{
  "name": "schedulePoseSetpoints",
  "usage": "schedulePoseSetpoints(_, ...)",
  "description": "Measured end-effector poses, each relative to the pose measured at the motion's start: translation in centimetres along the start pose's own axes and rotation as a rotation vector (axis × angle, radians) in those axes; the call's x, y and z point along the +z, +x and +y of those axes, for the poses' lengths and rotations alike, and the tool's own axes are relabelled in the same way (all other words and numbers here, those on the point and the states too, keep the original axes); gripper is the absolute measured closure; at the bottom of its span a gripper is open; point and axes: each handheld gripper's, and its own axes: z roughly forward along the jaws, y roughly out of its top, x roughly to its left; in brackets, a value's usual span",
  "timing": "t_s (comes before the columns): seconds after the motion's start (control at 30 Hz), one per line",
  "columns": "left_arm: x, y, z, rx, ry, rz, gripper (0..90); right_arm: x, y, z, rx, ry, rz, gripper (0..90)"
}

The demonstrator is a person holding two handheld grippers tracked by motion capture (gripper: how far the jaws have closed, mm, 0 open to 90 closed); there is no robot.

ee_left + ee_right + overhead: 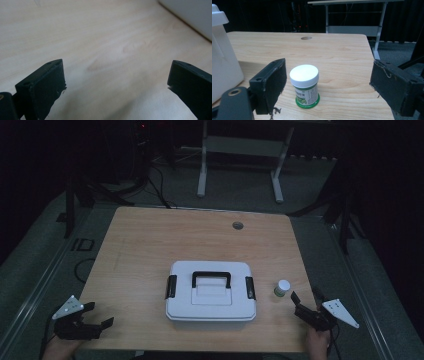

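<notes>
We line our open right gripper [328, 87] up on the small jar [304, 86] just ahead, needing a short advance before closing.

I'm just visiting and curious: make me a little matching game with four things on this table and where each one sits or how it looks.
Things:
1. white box
2. small bottle
3. left gripper
4. round hole

Descriptions:
A. in the tabletop, near the far edge
B. middle of the table, black handle on its lid
C. white cap, green base, upright right of the box
D. at the near left corner, jaws open, holding nothing

Pairs: 1-B, 2-C, 3-D, 4-A
</notes>
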Motion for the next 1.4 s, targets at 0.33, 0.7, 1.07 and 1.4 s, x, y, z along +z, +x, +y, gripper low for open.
schedulePoseSetpoints(0.33,-0.4,-0.4,2.2,0.119,0.273,-0.044,1.0,0.1,0.2,0.0,-0.018,0.014,-0.006,13.3)
schedulePoseSetpoints(0.7,-1.0,-0.6,4.1,0.199,0.492,-0.033,0.9,0.3,0.2,0.0,-0.027,0.018,-0.003,13.3)
schedulePoseSetpoints(1.07,-1.1,-0.2,5.0,0.235,0.713,0.02,0.9,0.3,0.2,0.0,-0.026,0.018,-0.001,13.4)
schedulePoseSetpoints(1.4,-0.8,-0.4,6.0,0.255,0.898,0.013,1.0,0.3,0.3,0.0,-0.03,0.024,0.0,13.3)
